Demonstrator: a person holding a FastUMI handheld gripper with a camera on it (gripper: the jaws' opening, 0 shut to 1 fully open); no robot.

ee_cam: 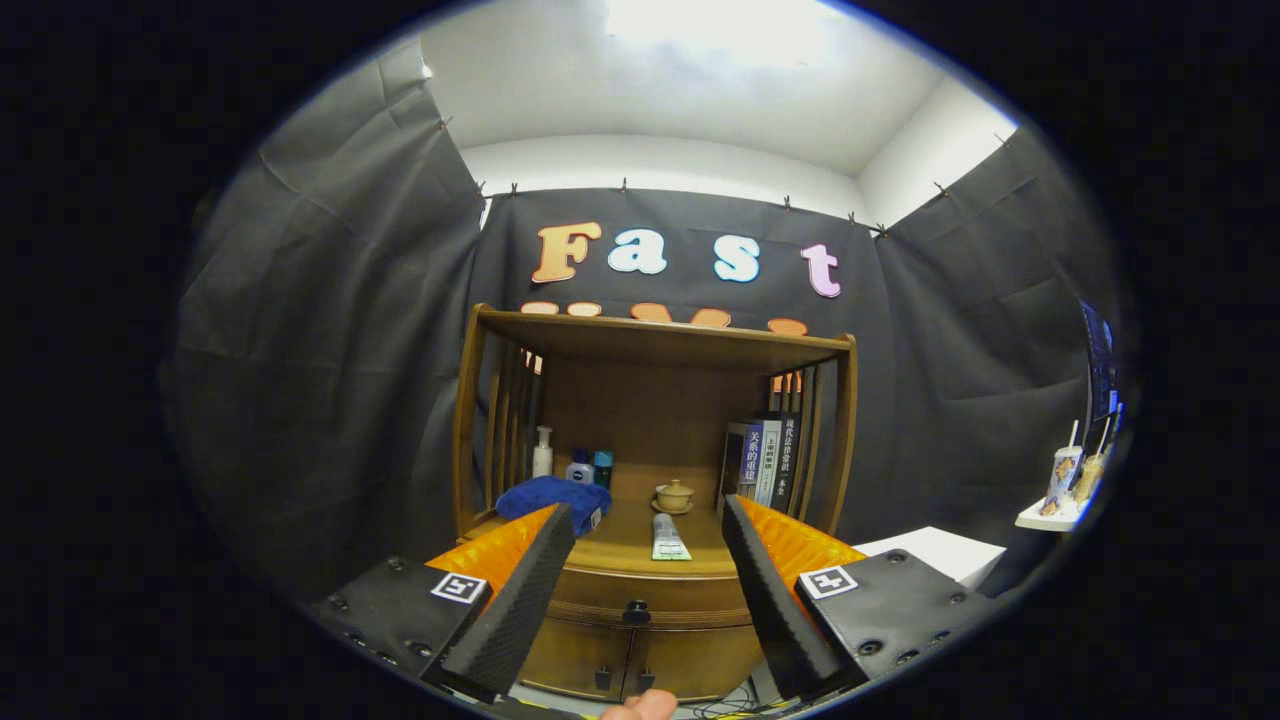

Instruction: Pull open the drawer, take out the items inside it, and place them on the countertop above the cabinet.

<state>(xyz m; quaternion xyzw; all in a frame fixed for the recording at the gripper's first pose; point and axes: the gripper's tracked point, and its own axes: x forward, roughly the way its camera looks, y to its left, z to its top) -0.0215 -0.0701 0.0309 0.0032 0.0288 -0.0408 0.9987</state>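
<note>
- Drawer (pixel 640 597) shut, knob (pixel 636 611) centred btwn fingers, beyond tips.
- Gripper (pixel 648 535) released, spread wide, holding nothing.
- Flat packet (pixel 668 538) lying on countertop (pixel 615 550) near front edge, blue cloth (pixel 553 498) at left end.
- Fits pre-pull or drawer closed again after unloading; contents hidden.

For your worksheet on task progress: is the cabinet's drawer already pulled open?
No: the drawer sits flush in the cabinet, its knob beyond the open gripper.
</note>
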